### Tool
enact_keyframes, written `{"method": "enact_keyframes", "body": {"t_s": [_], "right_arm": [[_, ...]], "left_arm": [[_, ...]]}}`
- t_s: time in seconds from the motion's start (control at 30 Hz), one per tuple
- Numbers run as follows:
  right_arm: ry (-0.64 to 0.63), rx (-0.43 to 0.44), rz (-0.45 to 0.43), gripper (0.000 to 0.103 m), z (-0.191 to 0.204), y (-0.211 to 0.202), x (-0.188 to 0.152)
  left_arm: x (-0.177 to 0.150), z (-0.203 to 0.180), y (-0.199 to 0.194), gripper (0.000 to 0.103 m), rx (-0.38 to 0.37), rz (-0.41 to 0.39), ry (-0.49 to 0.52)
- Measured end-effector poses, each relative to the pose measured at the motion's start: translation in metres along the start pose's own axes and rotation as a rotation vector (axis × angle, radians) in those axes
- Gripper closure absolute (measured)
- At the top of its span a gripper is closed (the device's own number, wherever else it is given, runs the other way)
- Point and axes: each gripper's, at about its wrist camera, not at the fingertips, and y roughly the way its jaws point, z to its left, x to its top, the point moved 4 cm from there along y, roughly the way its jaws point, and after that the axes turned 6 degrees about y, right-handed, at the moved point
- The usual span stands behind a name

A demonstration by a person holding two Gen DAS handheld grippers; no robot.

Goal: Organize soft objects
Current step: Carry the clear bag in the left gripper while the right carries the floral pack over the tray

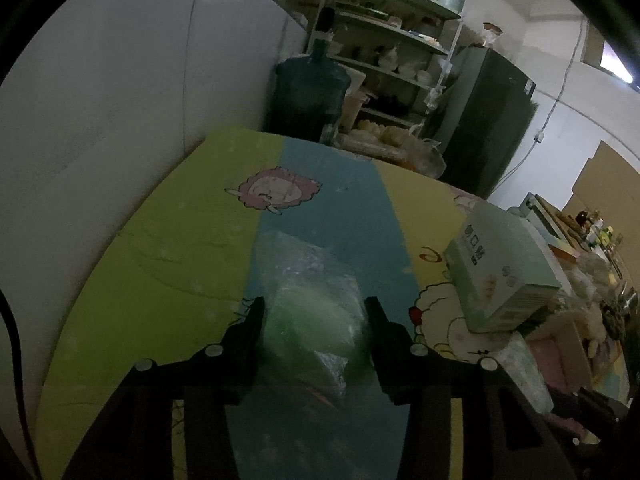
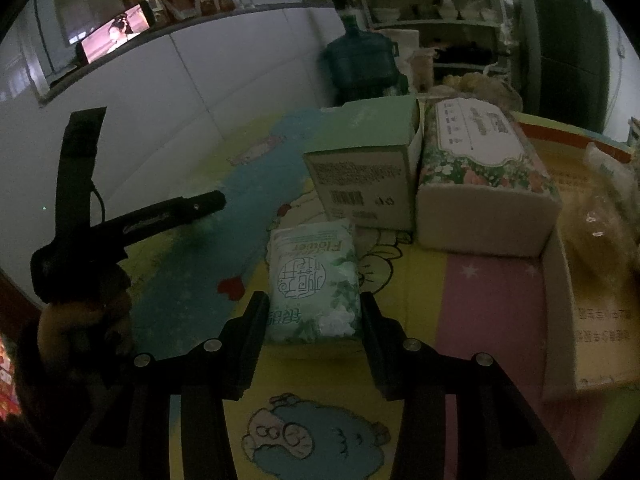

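Note:
In the left wrist view a soft green packet in clear crinkled plastic [image 1: 310, 276] lies on the blue stripe of the cartoon mat [image 1: 160, 248]. My left gripper [image 1: 314, 312] is shut on it, a black finger pressed to each side. In the right wrist view a white and green tissue pack [image 2: 312, 264] printed "Flower" lies on the mat. My right gripper [image 2: 314, 306] is shut on its near end. The left gripper's black fingers [image 2: 200, 204] also show at the left of that view.
A pale green carton [image 2: 364, 168] and a floral tissue pack [image 2: 480, 168] stand behind the held pack, with an open cardboard box [image 2: 560, 300] to the right. A white wall panel [image 1: 100, 120], a water jug [image 1: 308, 92], a shelf rack [image 1: 392, 40] and a dark fridge [image 1: 484, 120] border the mat.

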Motion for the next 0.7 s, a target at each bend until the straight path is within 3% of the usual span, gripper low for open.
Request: {"method": "enact_keyframes", "body": {"t_s": [0.4,0.7], "right_arm": [[-0.019,0.02,-0.062,0.056,0.008,-0.026,0.005],[0.011,-0.003,-0.152,0.056,-0.008,-0.065,0.014]], "left_arm": [[0.006,-0.012,-0.036,0.056,-0.032,-0.07,0.023],[0.016,-0.069,-0.071,0.056,-0.111,-0.143,0.123]]}}
